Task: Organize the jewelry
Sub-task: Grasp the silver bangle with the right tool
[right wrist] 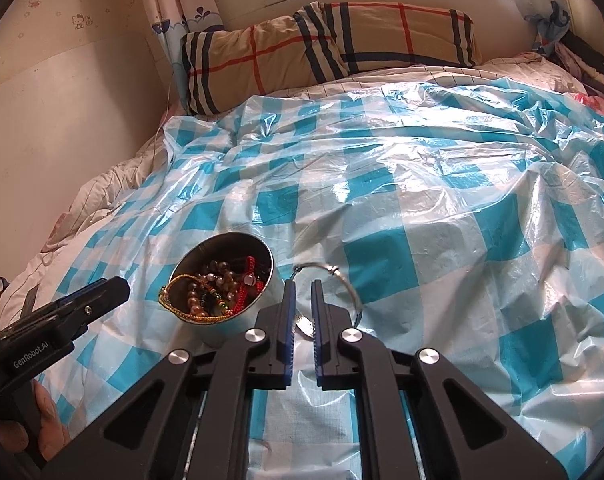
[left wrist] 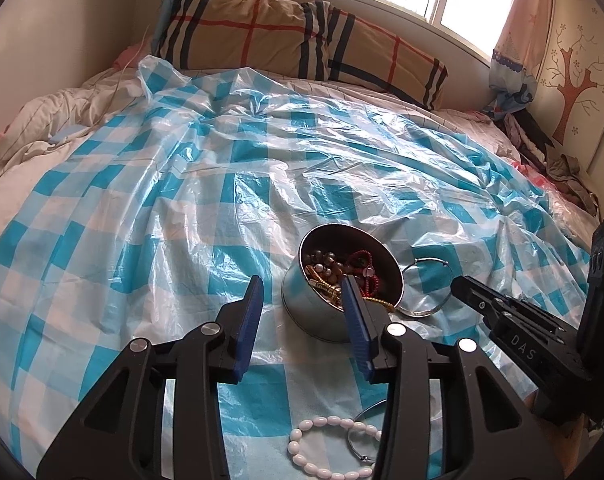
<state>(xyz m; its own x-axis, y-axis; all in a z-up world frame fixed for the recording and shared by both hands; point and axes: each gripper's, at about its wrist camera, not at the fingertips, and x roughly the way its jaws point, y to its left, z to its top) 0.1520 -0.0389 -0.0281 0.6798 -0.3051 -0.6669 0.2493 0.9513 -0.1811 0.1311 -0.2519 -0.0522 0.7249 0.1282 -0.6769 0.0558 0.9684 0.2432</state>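
The left gripper's finger (left wrist: 356, 320) hides part of the metal tin (left wrist: 322, 300). The white bead bracelet (left wrist: 330, 448) runs off the bottom edge, beside a half-hidden thin bangle (left wrist: 360, 436).

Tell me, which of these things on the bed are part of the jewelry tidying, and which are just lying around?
Part of the job:
metal tin holding beaded jewelry
silver bangle beside the tin
white bead bracelet
thin wire bangle

Just lying about:
plaid pillow
checked plastic sheet
curtains

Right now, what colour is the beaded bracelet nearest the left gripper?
White; the beaded bracelet shows best in the left wrist view.
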